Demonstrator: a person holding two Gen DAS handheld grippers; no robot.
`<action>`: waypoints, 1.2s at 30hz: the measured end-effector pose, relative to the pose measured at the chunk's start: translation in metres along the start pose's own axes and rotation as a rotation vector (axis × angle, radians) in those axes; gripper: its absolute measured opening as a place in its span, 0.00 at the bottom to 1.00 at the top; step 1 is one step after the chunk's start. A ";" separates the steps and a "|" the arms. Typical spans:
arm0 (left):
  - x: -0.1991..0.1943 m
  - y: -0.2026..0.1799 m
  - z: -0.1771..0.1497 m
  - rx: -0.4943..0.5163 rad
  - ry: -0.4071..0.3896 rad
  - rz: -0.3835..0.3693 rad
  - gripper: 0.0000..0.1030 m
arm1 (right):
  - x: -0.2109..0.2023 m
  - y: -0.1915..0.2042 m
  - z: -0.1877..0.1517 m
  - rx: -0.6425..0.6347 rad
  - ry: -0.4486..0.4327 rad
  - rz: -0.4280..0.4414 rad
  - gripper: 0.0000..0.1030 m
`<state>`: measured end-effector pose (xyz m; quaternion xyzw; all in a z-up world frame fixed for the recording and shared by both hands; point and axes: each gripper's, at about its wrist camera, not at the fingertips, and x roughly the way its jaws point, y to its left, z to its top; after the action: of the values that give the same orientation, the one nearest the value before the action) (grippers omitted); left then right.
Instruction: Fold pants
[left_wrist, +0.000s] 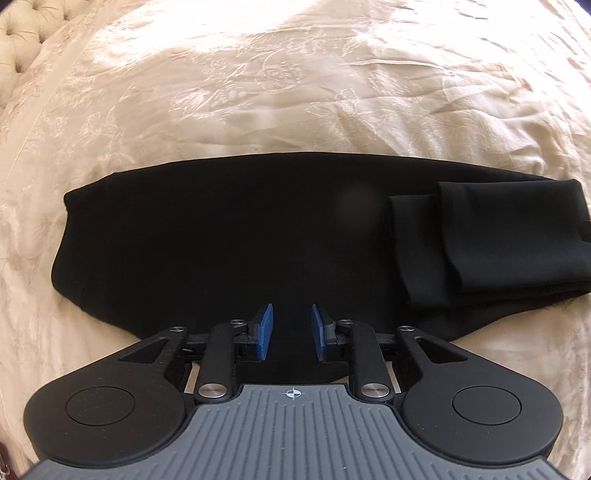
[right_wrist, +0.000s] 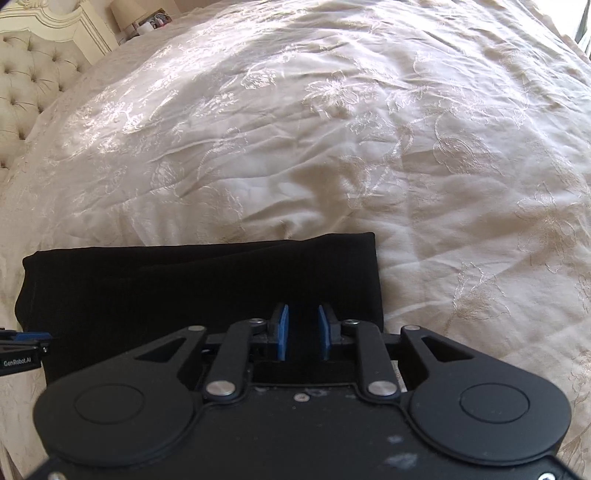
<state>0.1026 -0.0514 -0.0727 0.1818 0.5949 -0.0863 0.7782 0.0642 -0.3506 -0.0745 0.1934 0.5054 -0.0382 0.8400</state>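
Black pants (left_wrist: 229, 236) lie folded into a wide band across the cream bedspread (left_wrist: 295, 92). In the left wrist view, the leg ends (left_wrist: 491, 240) are folded over on the right. My left gripper (left_wrist: 292, 325) is open over the near edge of the pants, nothing between its blue pads (left_wrist: 265, 328). In the right wrist view the pants (right_wrist: 184, 280) lie left of centre, their right edge near the middle. My right gripper (right_wrist: 303, 325) is open over their near right part. The left gripper's tip (right_wrist: 26, 338) shows at the left edge.
A tufted cream headboard (right_wrist: 26, 92) stands at the far left, with a lamp and small items (right_wrist: 144, 18) beyond it. The embroidered bedspread (right_wrist: 406, 147) stretches behind and to the right of the pants.
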 end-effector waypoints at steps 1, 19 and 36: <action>-0.003 0.003 -0.004 -0.011 -0.003 0.005 0.23 | -0.005 0.006 -0.002 -0.011 -0.011 0.009 0.23; -0.024 0.098 -0.065 -0.170 0.011 0.043 0.40 | -0.018 0.147 -0.074 -0.169 0.136 0.131 0.33; 0.004 0.200 -0.063 -0.091 0.002 -0.021 0.40 | 0.029 0.261 -0.082 -0.099 0.153 0.092 0.11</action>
<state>0.1176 0.1570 -0.0547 0.1404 0.6007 -0.0670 0.7842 0.0775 -0.0758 -0.0591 0.1773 0.5600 0.0403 0.8083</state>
